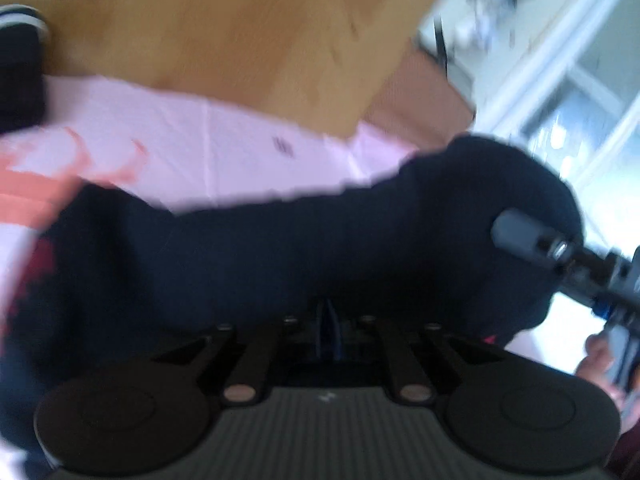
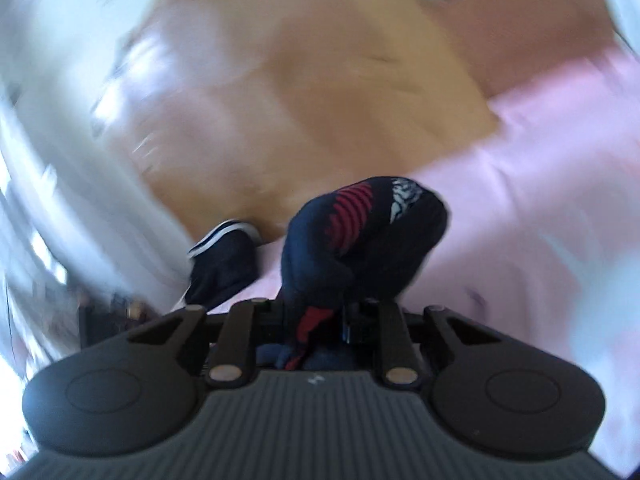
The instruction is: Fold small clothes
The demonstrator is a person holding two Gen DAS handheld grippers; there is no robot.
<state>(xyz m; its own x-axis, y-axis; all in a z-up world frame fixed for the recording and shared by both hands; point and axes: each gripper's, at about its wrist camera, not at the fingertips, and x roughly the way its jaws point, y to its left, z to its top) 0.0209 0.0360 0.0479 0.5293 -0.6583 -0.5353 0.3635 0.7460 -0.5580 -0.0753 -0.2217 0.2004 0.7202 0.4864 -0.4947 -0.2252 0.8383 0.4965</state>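
Two blurred wrist views are all I have to go on, and the largest thing in both is the wooden table (image 1: 224,28), whose bare tan top fills the upper half of the left view from ten to one o'clock and the centre of the right view. Over it lies a pink cloth (image 1: 224,152), crossing the left view as a band from nine to three o'clock and spreading from three to five o'clock in the right view; it carries orange-red markings near nine o'clock in the left view. Next in size is the navy sock (image 1: 280,256), stretched across the middle of the left view from eight to three o'clock, with red patterning at its eight o'clock end; in the right view it bunches up at centre, showing red stripes and a pale patch. My left gripper (image 1: 328,332) sits at six o'clock with its fingers drawn close together on the sock's lower edge. My right gripper (image 2: 320,320) is likewise clamped on the sock, red-trimmed fabric squeezed between its fingers; in the left view it reaches in at three o'clock, its grey fingertip pressed against the sock's end. A second navy garment with a white stripe (image 2: 224,264) lies on the pink cloth at eight o'clock of centre in the right view, just beside the sock; whether they touch I cannot tell.
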